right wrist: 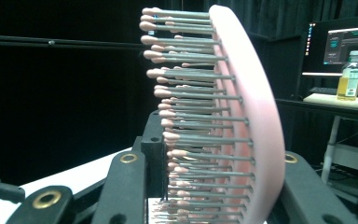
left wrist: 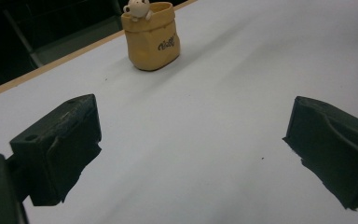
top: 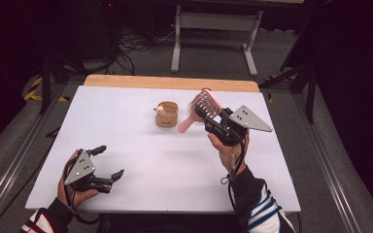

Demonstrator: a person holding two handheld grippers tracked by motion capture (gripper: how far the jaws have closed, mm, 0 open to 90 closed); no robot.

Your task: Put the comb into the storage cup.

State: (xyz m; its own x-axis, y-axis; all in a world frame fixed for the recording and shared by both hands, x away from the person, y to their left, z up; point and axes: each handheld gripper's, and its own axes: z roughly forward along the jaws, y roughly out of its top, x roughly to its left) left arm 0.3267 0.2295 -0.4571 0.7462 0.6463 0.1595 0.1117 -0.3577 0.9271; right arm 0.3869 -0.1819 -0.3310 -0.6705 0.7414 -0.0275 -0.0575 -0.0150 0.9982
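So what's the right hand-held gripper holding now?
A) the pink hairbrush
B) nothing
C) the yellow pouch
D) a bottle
A: the right hand-held gripper is shut on the pink hairbrush, lifted beside the pouch; its bristles sit between the jaws in the right gripper view.

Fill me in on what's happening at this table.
A person works at a white table with a tool in each hand. The right tool is shut on a pink hairbrush, gripped by its head and held up off the table beside a small tan holder with a little white figure at its rim. The left tool is open, holding nothing, low over the table's near left.
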